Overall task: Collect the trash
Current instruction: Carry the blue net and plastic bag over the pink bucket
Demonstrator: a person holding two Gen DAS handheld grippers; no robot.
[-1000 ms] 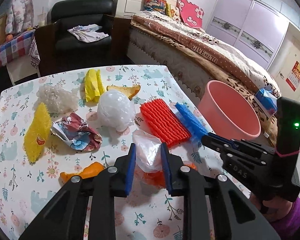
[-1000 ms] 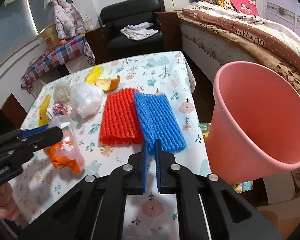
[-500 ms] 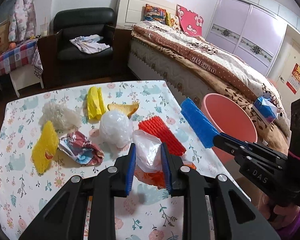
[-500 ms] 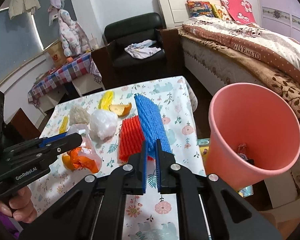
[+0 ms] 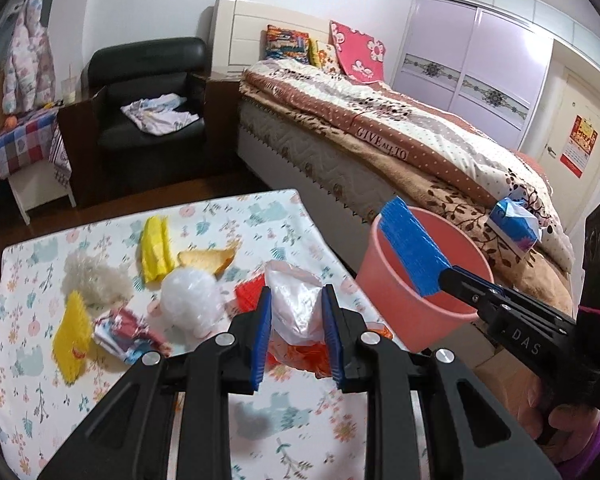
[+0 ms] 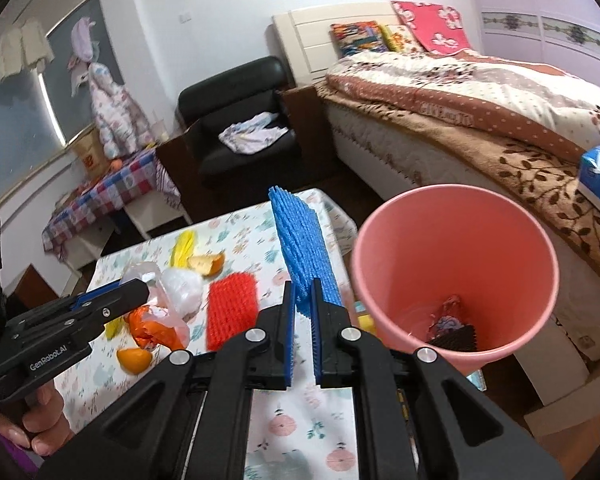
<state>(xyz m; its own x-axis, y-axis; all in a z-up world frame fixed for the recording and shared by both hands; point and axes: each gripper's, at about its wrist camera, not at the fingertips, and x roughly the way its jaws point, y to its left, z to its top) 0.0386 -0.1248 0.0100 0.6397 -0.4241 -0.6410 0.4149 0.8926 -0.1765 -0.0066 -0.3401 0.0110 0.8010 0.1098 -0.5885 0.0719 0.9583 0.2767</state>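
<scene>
My left gripper (image 5: 296, 316) is shut on a clear plastic bag (image 5: 294, 304) with orange scraps hanging in it, held above the floral table (image 5: 260, 420). It also shows in the right wrist view (image 6: 140, 286). My right gripper (image 6: 302, 308) is shut on a blue foam net (image 6: 302, 252) and holds it upright beside the pink bucket (image 6: 452, 280). In the left wrist view the blue net (image 5: 412, 248) hangs over the bucket's rim (image 5: 374, 224). A wrapper lies in the bucket's bottom (image 6: 450, 320).
On the table lie a red foam net (image 6: 232, 308), a white plastic ball (image 5: 192, 308), yellow nets (image 5: 156, 248), orange peels (image 6: 134, 360), a crumpled wrapper (image 5: 124, 332) and white fluff (image 5: 92, 276). A bed (image 5: 380, 140) stands behind the bucket.
Both grippers rose off the table. The right one carried the blue net up and right, over to the bucket. The left one lifted the plastic bag higher.
</scene>
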